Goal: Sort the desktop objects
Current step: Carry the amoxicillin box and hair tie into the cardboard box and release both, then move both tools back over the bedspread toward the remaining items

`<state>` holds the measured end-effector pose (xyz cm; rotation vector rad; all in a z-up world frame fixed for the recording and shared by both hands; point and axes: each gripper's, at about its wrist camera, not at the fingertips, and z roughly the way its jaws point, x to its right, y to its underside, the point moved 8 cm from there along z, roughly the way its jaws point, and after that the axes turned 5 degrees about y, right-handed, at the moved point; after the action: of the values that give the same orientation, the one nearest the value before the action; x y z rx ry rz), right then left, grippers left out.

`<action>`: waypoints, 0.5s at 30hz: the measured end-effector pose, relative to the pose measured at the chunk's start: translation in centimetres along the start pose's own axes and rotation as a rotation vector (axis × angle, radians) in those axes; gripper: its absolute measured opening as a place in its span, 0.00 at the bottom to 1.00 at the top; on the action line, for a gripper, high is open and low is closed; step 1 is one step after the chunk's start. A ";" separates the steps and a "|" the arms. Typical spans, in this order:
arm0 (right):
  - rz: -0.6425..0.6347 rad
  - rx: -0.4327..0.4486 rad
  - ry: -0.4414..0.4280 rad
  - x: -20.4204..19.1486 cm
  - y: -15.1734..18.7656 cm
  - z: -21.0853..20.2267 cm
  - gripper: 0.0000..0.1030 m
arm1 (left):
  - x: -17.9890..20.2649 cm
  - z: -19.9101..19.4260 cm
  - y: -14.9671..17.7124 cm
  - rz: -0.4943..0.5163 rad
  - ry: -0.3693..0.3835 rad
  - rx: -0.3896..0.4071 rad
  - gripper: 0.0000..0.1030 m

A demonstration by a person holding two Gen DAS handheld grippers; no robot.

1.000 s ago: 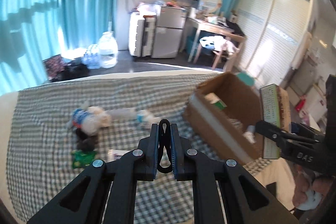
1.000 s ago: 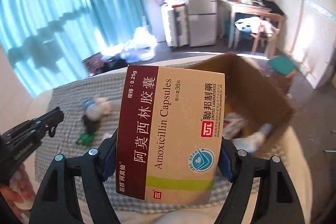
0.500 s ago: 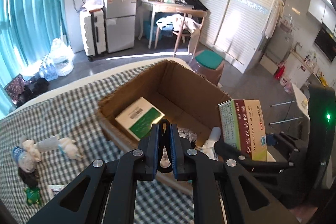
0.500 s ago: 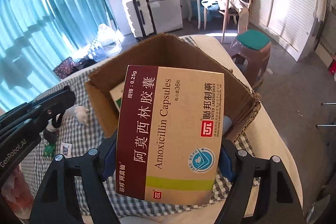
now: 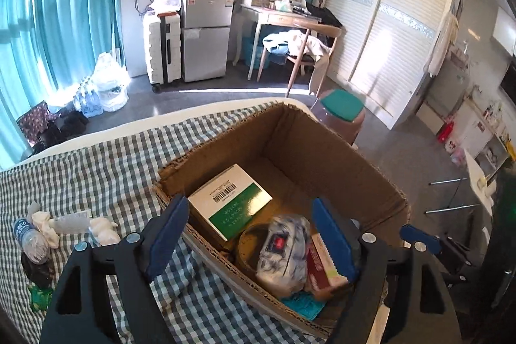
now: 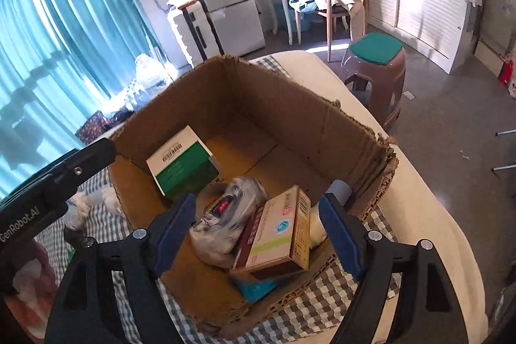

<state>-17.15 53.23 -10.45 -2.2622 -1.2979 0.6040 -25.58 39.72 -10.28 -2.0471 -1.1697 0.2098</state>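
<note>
Open brown cardboard box [image 6: 290, 105] on green-and-white checked cloth [image 5: 106, 163], holding a white-and-green carton [image 6: 182, 165], a crumpled clear plastic bag [image 6: 225, 221] and a tan-and-maroon amoxicillin box [image 6: 277, 234] lying tilted against the bag. Left gripper [image 5: 251, 234] and right gripper [image 6: 258, 231] above the box, jaws opening, blue pads apart, nothing clamped. Small plastic bottle [image 5: 30, 242] and white wads [image 5: 103, 229] left on the cloth beside the box.

A cardboard box [image 6: 290, 105] sits on the checked cloth [image 5: 96, 170]; inside, a medicine carton [image 6: 277, 231] leans beside a wrapped packet [image 6: 225, 215], perhaps on it. A small bottle [image 5: 29, 240] lies left.
</note>
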 end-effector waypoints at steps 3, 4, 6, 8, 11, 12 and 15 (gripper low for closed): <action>-0.001 0.003 0.001 -0.2 -0.3 -1.3 0.77 | -0.5 -2.0 -0.3 0.024 -0.032 0.006 0.81; -0.004 0.015 0.000 -0.4 -0.4 -2.0 0.77 | -0.8 -2.9 -0.2 0.029 -0.035 0.012 0.84; -0.018 0.038 -0.004 -1.0 -0.3 -3.5 0.77 | -1.5 -4.7 0.0 0.034 -0.051 0.028 0.91; -0.029 0.057 -0.027 -1.6 0.1 -4.8 0.77 | -2.7 -6.8 0.3 0.039 -0.091 0.048 0.93; -0.054 0.086 -0.062 -3.2 0.9 -6.8 0.77 | -5.3 -11.1 1.0 0.050 -0.244 0.083 0.95; -0.062 0.098 -0.071 -3.8 1.2 -7.4 0.77 | -6.1 -12.5 1.2 0.056 -0.291 0.104 1.00; -0.092 0.122 -0.130 -6.8 2.2 -9.4 0.77 | -8.7 -17.5 1.6 0.063 -0.473 0.181 1.00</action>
<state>-13.35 44.67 -3.25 -2.0832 -1.3789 0.7858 -21.10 23.09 -0.94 -1.9271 -1.3064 0.8365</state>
